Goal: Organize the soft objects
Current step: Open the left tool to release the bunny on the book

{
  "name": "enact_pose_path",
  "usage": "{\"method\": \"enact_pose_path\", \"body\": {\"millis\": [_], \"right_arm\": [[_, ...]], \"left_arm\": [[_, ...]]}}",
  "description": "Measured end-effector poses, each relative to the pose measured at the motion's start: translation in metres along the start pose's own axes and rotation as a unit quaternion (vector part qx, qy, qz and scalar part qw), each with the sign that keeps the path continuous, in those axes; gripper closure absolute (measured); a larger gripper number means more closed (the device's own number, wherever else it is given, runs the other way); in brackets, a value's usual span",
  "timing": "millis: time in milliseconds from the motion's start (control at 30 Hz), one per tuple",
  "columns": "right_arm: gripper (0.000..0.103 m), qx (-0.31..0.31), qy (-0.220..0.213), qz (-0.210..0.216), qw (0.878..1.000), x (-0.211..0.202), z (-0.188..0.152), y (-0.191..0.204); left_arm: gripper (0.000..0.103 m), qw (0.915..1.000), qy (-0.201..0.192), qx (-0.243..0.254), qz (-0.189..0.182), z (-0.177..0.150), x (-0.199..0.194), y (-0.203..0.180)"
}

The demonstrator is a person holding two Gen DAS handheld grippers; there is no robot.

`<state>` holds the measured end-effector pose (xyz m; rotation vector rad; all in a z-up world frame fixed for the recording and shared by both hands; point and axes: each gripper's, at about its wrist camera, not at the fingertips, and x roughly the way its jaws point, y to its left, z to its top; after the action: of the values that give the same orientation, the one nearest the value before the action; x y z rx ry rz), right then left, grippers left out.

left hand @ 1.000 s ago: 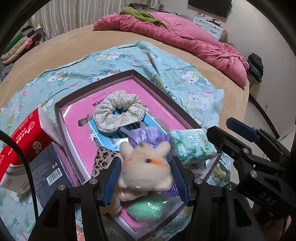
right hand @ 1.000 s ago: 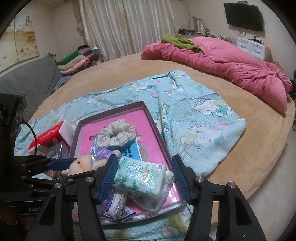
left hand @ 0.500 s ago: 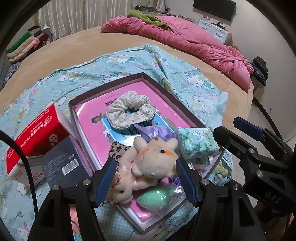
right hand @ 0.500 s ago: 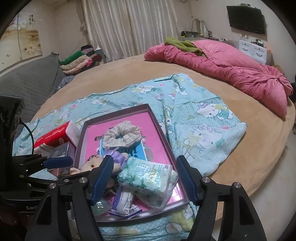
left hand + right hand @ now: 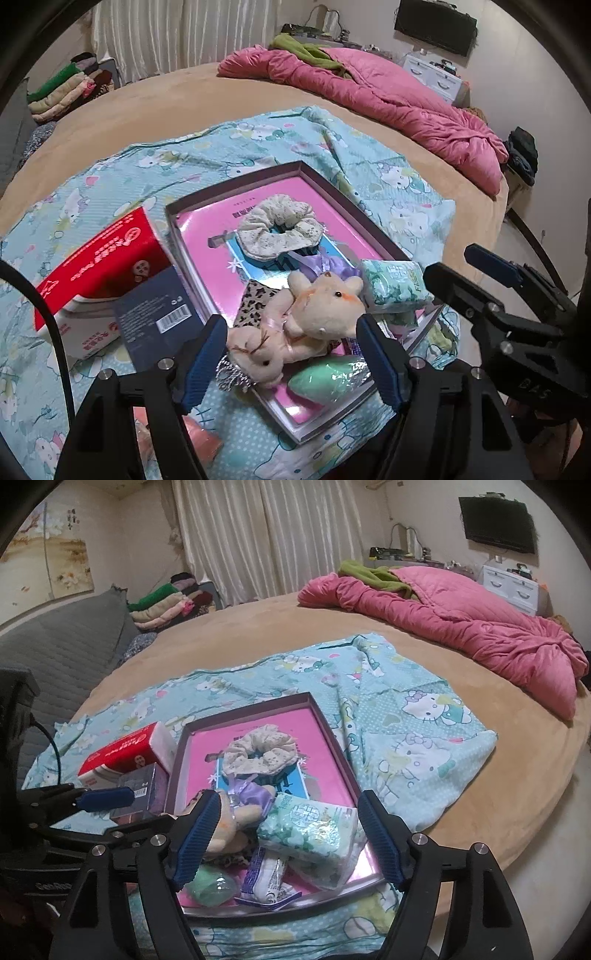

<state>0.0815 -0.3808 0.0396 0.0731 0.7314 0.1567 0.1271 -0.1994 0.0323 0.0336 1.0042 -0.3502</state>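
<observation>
1. On a round bed, at 9 o'clock in the left wrist view, a red tissue box and a dark blue box lie just beside the left wall of a shallow box lid, all on a cartoon-print blue sheet.

2. At the centre, the left gripper stands with its jaws apart, having just been opening. A second ago its blue pads pressed the cream plush toy; the toy now lies loose between them inside the lid, touched by neither pad.

3. The plush rests on a leopard-print piece, with a floral scrunchie at its 12 o'clock and a mint-green item at its 6 o'clock, by the lid's near edge.

4. At 3 o'clock of the plush sits a green-patterned tissue pack. A second ago it was clamped by the right gripper, whose jaws have likewise just been opening and now stand apart; the pack lies free in the lid's near right corner.

5. Both cameras sit higher and farther back than a second ago, showing more of the lid.

6. At 1 o'clock, a pink quilt lies bunched along the bed's far edge.
</observation>
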Motion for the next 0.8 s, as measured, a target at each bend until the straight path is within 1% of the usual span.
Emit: {"method": "enact_pose_path", "body": {"millis": [200,467,600,800], "right_arm": [[0.024,-0.014,-0.005,-0.006,1.0,-0.004,0.001,0.009],[0.022,-0.024,-0.01,-0.012,1.0,-0.01,0.002,0.017],[0.022,-0.025,-0.028,-0.019,0.999,-0.018,0.003,0.019],[0.021,-0.03,-0.032,-0.018,0.999,-0.023,0.005,0.025]], "left_arm": [[0.029,0.9999,-0.015,-0.006,0.002,-0.002,-0.014,0.005],[0.027,0.9995,-0.027,-0.014,0.007,-0.005,-0.027,0.014],[0.025,0.9993,-0.031,-0.021,0.005,-0.008,-0.034,0.017],[0.023,0.9988,-0.039,-0.028,0.01,-0.013,-0.045,0.023]]}}
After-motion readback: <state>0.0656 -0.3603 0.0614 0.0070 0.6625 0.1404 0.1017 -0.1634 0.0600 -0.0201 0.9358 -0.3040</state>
